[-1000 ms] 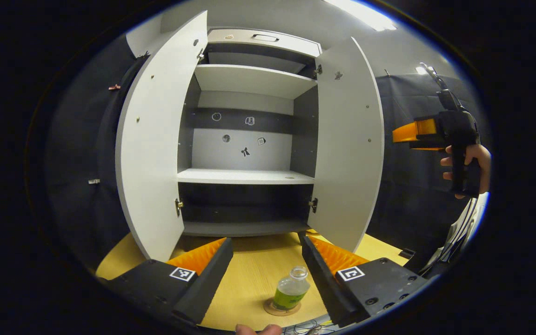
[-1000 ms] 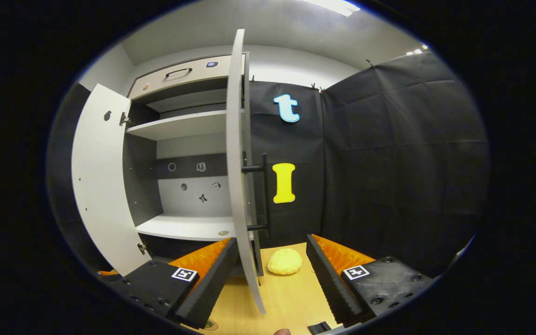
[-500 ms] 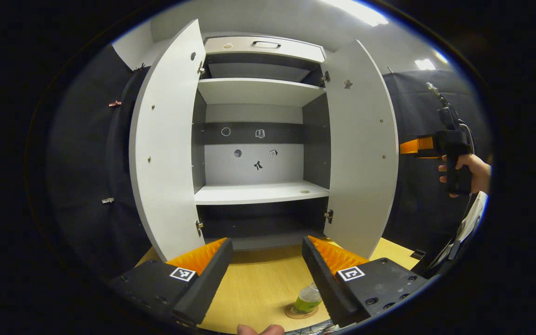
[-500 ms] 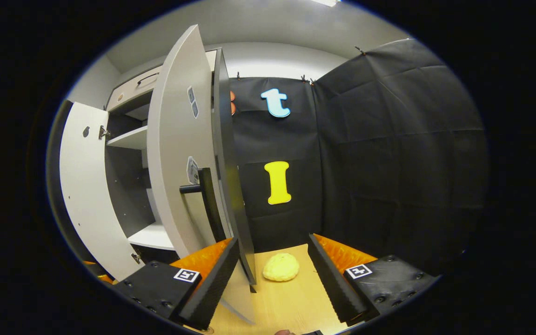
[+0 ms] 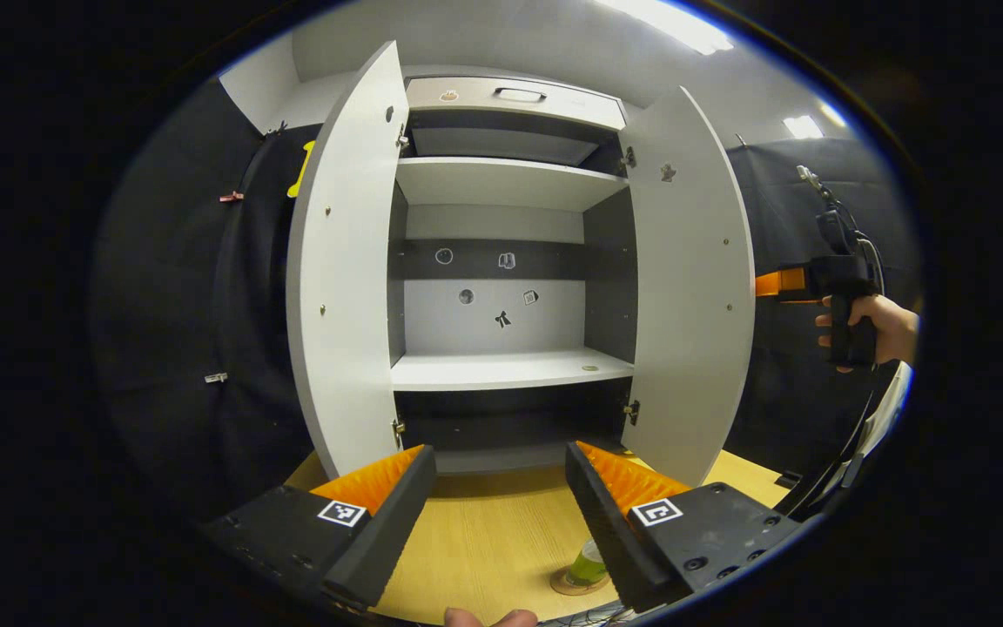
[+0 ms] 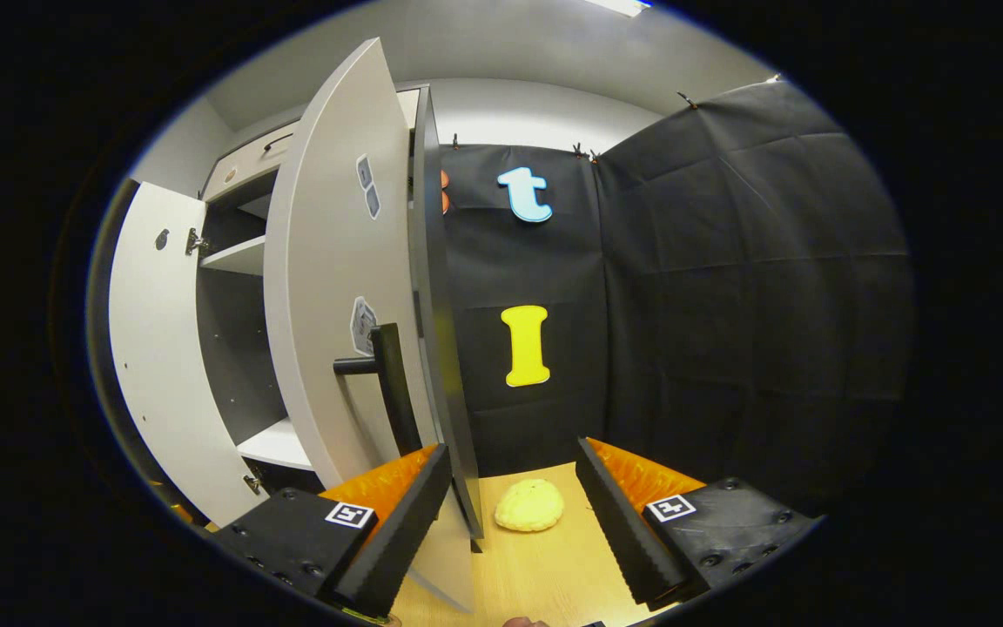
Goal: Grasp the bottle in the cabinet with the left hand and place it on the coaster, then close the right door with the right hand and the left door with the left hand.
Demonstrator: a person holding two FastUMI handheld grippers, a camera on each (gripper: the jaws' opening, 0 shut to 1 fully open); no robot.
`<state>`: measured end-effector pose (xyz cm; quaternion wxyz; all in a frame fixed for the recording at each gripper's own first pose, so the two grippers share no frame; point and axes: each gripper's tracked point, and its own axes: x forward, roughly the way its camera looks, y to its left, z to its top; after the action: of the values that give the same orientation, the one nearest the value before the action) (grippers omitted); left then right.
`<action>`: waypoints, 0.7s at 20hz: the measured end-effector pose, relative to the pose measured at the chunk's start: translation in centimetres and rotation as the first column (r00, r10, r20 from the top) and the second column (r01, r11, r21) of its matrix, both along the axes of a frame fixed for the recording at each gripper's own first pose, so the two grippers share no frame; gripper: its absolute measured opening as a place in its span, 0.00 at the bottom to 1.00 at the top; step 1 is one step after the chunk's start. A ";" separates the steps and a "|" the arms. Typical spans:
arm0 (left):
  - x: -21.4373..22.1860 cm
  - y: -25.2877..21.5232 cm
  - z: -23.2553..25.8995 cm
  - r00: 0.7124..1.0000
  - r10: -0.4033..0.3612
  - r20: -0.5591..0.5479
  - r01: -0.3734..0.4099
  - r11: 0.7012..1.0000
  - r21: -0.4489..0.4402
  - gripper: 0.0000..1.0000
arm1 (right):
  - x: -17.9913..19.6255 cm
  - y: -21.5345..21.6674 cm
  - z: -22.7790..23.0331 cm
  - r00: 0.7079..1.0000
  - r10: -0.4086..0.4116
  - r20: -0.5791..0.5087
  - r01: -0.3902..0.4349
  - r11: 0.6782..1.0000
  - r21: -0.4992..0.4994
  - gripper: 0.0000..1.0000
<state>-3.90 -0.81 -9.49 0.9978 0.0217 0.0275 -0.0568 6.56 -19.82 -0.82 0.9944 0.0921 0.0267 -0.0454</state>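
The small clear bottle with green label [image 5: 587, 564] stands on the round cork coaster [image 5: 573, 584] on the pale wooden worktop [image 5: 493, 540], partly behind the left gripper [image 5: 500, 514], fingers spread and empty. The right gripper [image 6: 510, 514], fingers likewise released, is beside the white cabinet's [image 5: 506, 187] right door [image 6: 336, 287], near its black bar handle [image 6: 384, 383]; the left door [image 5: 340, 287] stands open.

I find the bottle [image 5: 589, 562], clear with green contents, standing upright on the round coaster [image 5: 573, 584] on the wooden tabletop before the cabinet [image 5: 501, 261]. The white left door [image 5: 340, 287] and right door [image 5: 693, 313] both stand open; its grey shelves are bare.
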 end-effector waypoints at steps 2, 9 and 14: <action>0.0 0.4 -0.1 1.000 0.011 0.001 -0.011 1.000 0.002 0.95 | -0.1 1.5 0.0 1.000 0.022 0.001 -0.022 1.000 0.022 0.98; -0.3 1.8 0.0 0.999 0.043 0.008 -0.043 0.999 -0.002 0.95 | 0.3 9.0 -0.1 0.991 0.134 0.008 -0.135 0.989 0.068 0.98; -0.3 2.9 0.0 0.998 0.055 0.011 -0.055 0.998 0.000 0.95 | 1.7 14.4 -0.3 0.976 0.218 0.014 -0.219 0.971 0.095 0.98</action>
<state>-4.16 2.10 -9.46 0.9991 0.0214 0.0225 -0.0289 8.30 -5.46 -1.12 0.9878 0.1365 0.0373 0.0657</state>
